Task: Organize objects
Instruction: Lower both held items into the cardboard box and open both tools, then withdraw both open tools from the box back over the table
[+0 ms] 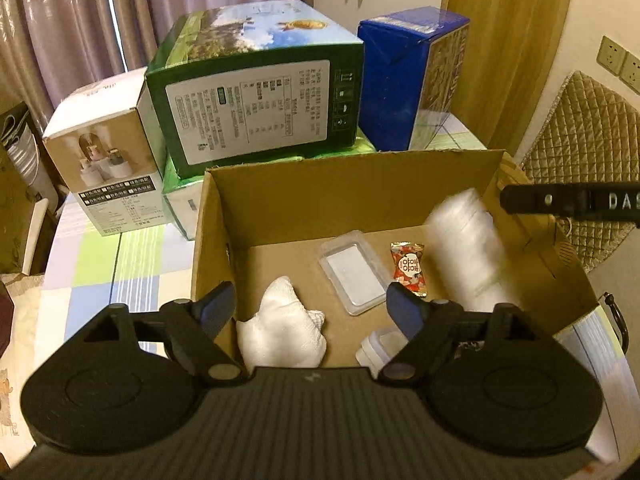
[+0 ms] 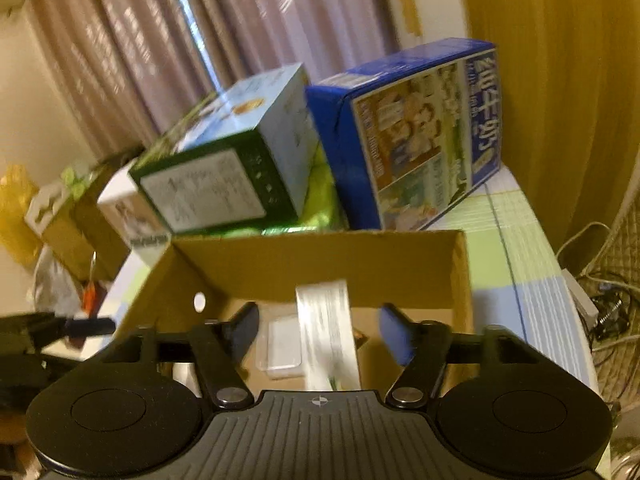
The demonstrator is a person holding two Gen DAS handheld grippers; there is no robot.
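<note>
Left wrist view: left gripper spread wide, empty, hovering over the near edge of the cardboard box. Inside on the floor: white cloth, clear plastic case, red candy wrapper, blurred white roll (leaning at the right wall). Right gripper also released, nothing between its fingers, roll just ahead of it. Behind the box on the surface: green carton, blue carton, white box.
</note>
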